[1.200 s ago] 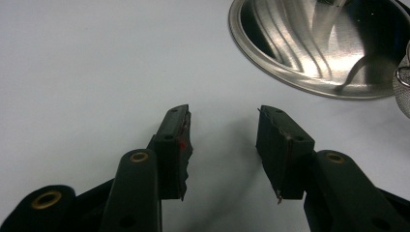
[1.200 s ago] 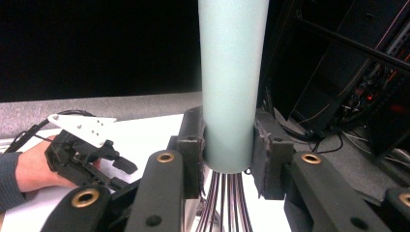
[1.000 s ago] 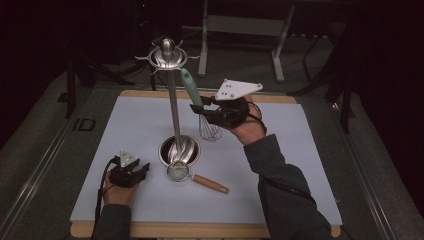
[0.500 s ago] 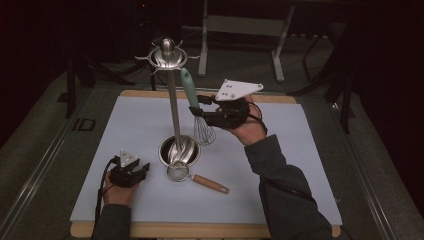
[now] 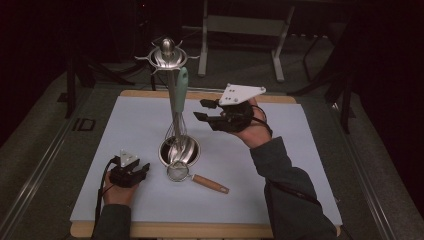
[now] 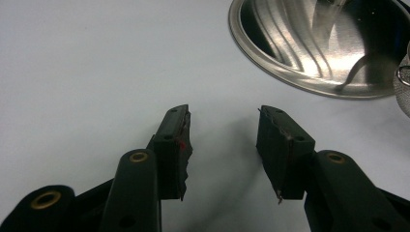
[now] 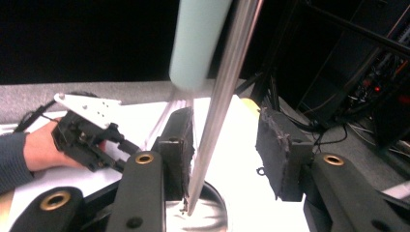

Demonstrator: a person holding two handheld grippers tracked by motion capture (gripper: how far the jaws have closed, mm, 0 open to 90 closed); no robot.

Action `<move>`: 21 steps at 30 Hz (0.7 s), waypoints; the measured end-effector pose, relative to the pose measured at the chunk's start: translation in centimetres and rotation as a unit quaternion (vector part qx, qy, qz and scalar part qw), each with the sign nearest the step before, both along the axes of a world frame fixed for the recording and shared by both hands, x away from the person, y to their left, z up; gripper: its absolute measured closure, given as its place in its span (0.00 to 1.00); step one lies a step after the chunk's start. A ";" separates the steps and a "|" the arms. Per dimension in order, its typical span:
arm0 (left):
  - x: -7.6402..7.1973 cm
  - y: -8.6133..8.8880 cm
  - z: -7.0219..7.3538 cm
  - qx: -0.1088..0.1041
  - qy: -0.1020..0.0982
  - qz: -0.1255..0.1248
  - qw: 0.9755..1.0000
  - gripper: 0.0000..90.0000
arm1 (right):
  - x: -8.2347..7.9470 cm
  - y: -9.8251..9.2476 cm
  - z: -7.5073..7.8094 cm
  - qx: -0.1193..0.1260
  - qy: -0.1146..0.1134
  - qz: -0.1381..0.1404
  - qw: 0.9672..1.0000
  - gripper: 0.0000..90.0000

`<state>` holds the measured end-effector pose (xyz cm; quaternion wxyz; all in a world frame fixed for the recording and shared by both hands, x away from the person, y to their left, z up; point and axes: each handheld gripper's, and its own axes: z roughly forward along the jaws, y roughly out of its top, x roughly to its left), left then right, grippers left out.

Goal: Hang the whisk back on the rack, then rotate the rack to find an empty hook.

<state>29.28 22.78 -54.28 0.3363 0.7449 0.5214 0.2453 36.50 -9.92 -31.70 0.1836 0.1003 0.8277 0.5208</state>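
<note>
Mint-green-handled wire whisk point(image 5: 180, 97) hangs mid-frame on the steel utensil stand point(image 5: 168, 55); the right gripper point(image 5: 206, 111), jaws just spread, is clear of it; the left gripper point(image 5: 141, 169) gapes empty, lower left.

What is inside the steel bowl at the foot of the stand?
Inside the steel bowl rest the whisk's wire loops and the stand pole's foot. The loops cover the bowl's bottom; a strainer lies outside its rim.

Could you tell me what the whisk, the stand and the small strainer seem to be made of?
Whisk: thin shiny metal wires, with a matte mint-green handle, probably plastic or silicone. Stand: polished metal, likely stainless steel, mirror-bright on pole and bowl-shaped base. Strainer: fine metal mesh in a metal rim, with a brown handle that looks like wood.
</note>
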 end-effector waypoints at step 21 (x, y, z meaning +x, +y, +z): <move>-0.1 0.0 0.0 -0.001 -0.003 0.000 1.000 0.62 | 0.5 -1.8 -2.4 -0.090 0.026 -0.026 0.995 0.57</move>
